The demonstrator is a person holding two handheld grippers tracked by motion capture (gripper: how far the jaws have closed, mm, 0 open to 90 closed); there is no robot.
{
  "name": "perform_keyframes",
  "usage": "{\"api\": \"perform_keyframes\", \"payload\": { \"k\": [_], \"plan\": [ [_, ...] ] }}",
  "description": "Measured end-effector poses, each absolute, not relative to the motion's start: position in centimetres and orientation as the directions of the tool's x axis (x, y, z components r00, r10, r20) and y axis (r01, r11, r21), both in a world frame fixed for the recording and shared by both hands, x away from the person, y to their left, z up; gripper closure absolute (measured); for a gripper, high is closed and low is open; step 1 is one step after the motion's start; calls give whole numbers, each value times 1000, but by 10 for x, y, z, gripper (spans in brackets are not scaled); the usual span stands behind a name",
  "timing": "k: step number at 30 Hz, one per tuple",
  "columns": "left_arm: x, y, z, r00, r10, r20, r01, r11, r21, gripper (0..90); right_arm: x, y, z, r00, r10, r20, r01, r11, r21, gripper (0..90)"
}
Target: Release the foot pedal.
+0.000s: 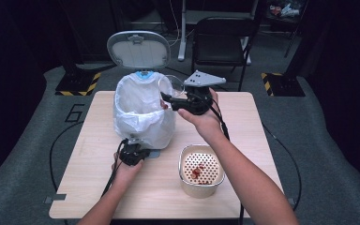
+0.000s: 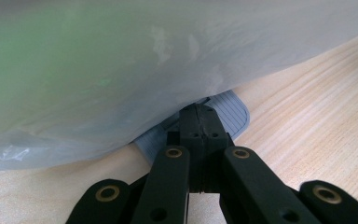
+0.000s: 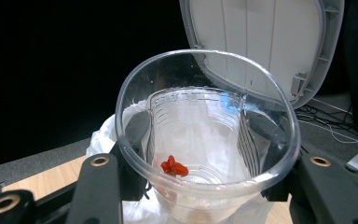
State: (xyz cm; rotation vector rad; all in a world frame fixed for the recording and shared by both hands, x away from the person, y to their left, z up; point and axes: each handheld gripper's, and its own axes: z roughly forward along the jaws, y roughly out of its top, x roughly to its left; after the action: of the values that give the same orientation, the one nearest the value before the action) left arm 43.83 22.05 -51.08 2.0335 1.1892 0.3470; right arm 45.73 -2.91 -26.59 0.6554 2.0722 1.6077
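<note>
A small bin lined with a white bag (image 1: 140, 112) stands on the table with its grey lid (image 1: 138, 49) raised. My left gripper (image 1: 142, 153) is shut, and its closed tips (image 2: 199, 112) rest on the bin's grey ribbed pedal (image 2: 235, 109) under the bag (image 2: 121, 70). My right gripper (image 1: 168, 102) is shut on a clear plastic cup (image 1: 171, 86), tilted at the bin's mouth. In the right gripper view the cup (image 3: 205, 130) sits between the jaws of my right gripper (image 3: 200, 140), with a small red scrap (image 3: 174, 167) inside and the lid (image 3: 261, 42) behind.
A cream bowl with a perforated insert (image 1: 201, 169) holding red bits stands at the front right of the wooden table (image 1: 89, 187). A black chair (image 1: 222, 37) stands beyond the table's far edge. Cables trail off both grippers.
</note>
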Motion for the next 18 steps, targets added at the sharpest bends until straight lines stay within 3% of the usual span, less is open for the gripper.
{"api": "perform_keyframes", "payload": {
  "k": [18],
  "plan": [
    [439,222,-510,546,829,-120,633,-314,707,900,474,5,-264,-793,609,-27,119,198,973,456]
  ]
}}
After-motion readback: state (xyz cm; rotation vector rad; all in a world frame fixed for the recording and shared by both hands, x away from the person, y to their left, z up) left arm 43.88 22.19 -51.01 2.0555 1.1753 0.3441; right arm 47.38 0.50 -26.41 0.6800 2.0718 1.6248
